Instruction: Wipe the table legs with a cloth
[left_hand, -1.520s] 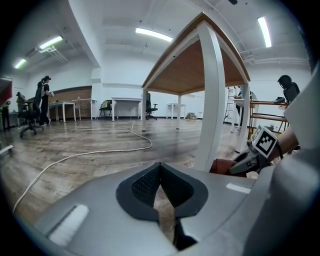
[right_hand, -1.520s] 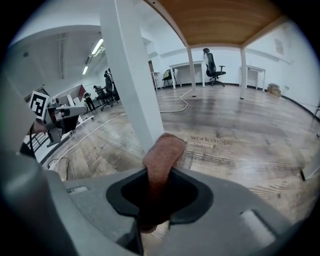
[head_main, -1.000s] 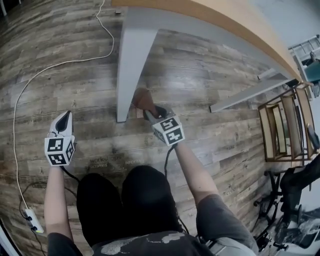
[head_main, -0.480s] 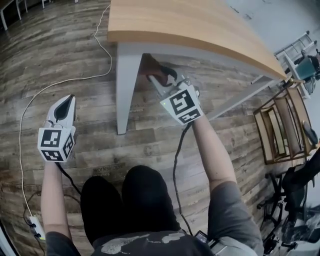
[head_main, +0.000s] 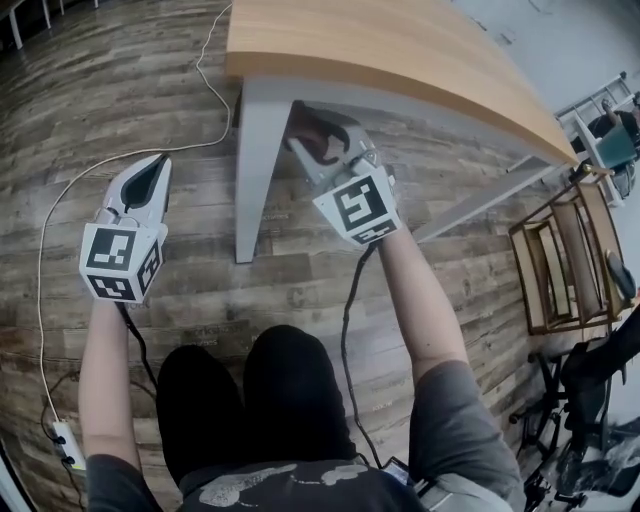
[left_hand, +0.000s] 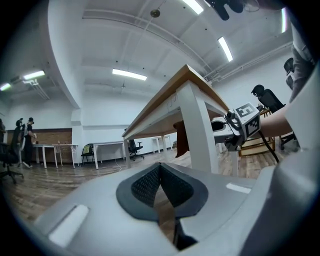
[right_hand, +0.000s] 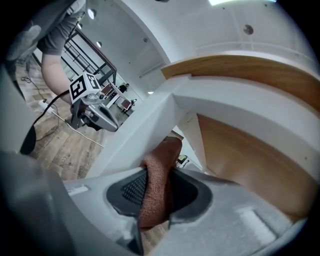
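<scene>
A white table leg (head_main: 256, 170) stands under the wooden tabletop (head_main: 380, 50). My right gripper (head_main: 312, 140) is shut on a reddish-brown cloth (right_hand: 159, 180), which presses against the right side of the leg near its top (right_hand: 135, 135). In the head view the cloth (head_main: 303, 122) shows just beside the leg under the table's edge. My left gripper (head_main: 150, 180) hangs to the left of the leg, apart from it, with its jaws closed and nothing between them. In the left gripper view the leg (left_hand: 197, 132) and the cloth (left_hand: 181, 140) show ahead.
A white cable (head_main: 120, 160) curls over the wood floor at the left to a power strip (head_main: 62, 440). A second leg and a brace (head_main: 480, 205) run at the right. A wooden shelf frame (head_main: 560, 260) and a bicycle (head_main: 580, 400) stand at the right.
My right gripper has risen with the cloth from near the foot of the leg to its top under the tabletop. The left gripper has risen a little.
</scene>
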